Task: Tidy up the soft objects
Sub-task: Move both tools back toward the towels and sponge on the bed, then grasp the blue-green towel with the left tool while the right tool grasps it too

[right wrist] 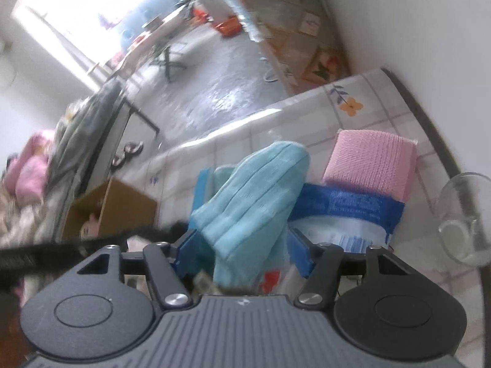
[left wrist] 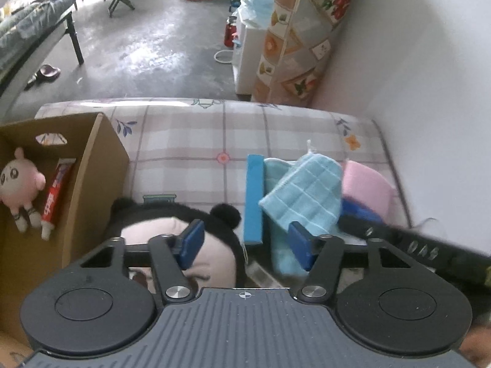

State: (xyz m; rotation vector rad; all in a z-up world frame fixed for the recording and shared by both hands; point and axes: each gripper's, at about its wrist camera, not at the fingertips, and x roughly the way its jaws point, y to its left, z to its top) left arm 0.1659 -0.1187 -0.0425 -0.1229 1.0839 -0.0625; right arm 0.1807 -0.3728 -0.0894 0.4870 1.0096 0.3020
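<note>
A light blue checked cloth (left wrist: 303, 190) lies draped over a pile on the checked tablecloth (left wrist: 190, 141). In the right wrist view this cloth (right wrist: 251, 190) hangs between the jaws of my right gripper (right wrist: 244, 251); the pads stand close to its edges without visibly squeezing it. My left gripper (left wrist: 247, 245) is open above a plush doll in a black eared hood (left wrist: 172, 233): one pad is over its pale face, the other over the blue cloth. A pink plush (left wrist: 18, 181) lies in the cardboard box (left wrist: 92, 184).
A toothpaste tube (left wrist: 55, 193) is also in the box. The pile holds an upright blue box (left wrist: 254, 199), a pink sponge block (right wrist: 371, 159) and a blue packet (right wrist: 343, 205). A glass mug (right wrist: 460, 214) stands at the right. The white wall runs close along the table's right edge.
</note>
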